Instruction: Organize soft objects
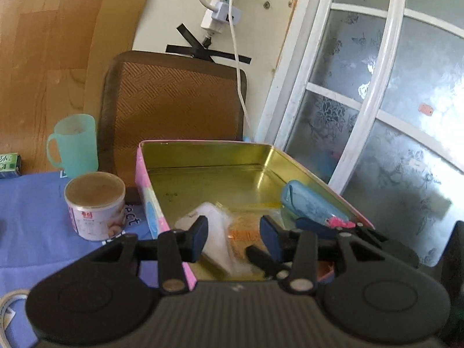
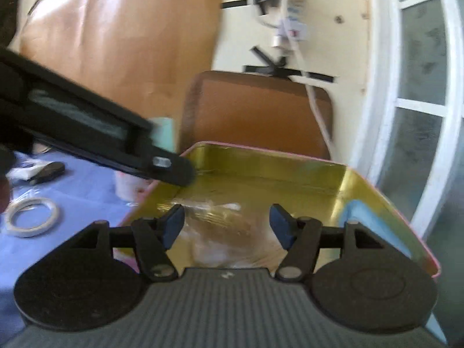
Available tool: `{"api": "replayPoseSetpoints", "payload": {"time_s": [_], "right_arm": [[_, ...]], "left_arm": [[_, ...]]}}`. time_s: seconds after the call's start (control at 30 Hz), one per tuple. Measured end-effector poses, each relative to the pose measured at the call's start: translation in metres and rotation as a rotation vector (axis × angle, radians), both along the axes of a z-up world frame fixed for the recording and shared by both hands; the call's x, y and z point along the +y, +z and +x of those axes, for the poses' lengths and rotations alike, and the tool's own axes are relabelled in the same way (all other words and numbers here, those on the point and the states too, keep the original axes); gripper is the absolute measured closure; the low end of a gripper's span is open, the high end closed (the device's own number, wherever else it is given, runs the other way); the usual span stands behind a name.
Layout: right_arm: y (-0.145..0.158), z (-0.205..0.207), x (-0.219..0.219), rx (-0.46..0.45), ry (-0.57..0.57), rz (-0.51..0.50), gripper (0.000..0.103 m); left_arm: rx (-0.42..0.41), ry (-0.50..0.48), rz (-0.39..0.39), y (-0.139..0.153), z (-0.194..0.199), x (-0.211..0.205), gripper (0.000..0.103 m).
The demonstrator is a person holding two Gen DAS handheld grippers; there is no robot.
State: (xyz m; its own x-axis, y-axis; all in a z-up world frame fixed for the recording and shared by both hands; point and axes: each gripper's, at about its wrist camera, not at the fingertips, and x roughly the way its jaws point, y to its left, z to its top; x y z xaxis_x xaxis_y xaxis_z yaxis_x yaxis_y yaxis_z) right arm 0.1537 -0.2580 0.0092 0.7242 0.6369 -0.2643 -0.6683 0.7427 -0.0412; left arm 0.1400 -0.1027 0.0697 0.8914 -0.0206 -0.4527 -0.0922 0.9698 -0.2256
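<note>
The right wrist view is smeared by motion blur, so the things inside the tin (image 2: 290, 179) show there only as pale and amber streaks between the pads, and a blue shape against the tin's right wall (image 2: 374, 226) cannot be made out clearly. In the left wrist view the tin's near edge is hidden behind the left hand-held gripper (image 1: 234, 236), whose pads stand apart and hold nothing; between and beyond them lie a white soft wad (image 1: 216, 232) and an orange packet (image 1: 246, 232) on the tin's gold floor near its front, the packet partly covered by the wad and by a black finger. A blue pouch (image 1: 307, 203) leans along the tin's right wall, its lower end hidden by the dark tip of the other tool. The right hand-held gripper (image 2: 226, 226) is spread wide and empty above the tin's near half. The left tool's black body (image 2: 95, 133) crosses the upper left of that view and covers most of a pale green cup (image 2: 166, 133). The table wears a blue cloth (image 1: 34, 217); on it, left of the tin, stand a can (image 1: 95, 206) and the green cup (image 1: 76, 148), with a tape roll (image 2: 32, 217) nearer the front left. Behind the tin rises a brown chair back (image 1: 174, 104), then a cream wall with black tape strips, a power strip (image 1: 216, 14) and a white cable, and frosted glass panes in a white frame (image 1: 377, 87) on the right.
</note>
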Motion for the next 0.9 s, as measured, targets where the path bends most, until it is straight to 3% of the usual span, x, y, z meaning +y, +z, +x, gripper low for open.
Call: {"api": "replayPoseSetpoints", "payload": {"time_s": [0.3,0.43,0.57,0.77,0.8,0.9], "right_arm": [[0.011,0.006,-0.017,0.055,-0.004,0.159,0.04],[0.026,-0.013,0.001,0.04,0.101,0.189,0.04],[0.033,-0.038,0.045,0.091,0.279,0.16,0.04],[0.027,-0.058,0.146,0.27,0.537,0.06,0.04],[0.026,-0.056,0.166,0.329,0.572,0.05,0.04],[0.017,-0.041,0.218,0.646,0.613,0.095,0.041]], "left_arm": [[-0.013,0.117,-0.002,-0.011,-0.083,0.049,0.062],[0.016,0.256,-0.039,-0.03,-0.135,0.091,0.062],[0.027,0.459,-0.073,-0.048,-0.186,0.14,0.062],[0.016,0.739,-0.102,-0.073,-0.245,0.203,0.062],[0.004,0.759,-0.125,-0.078,-0.252,0.21,0.062],[-0.038,0.761,-0.21,-0.083,-0.263,0.222,0.062]]}}
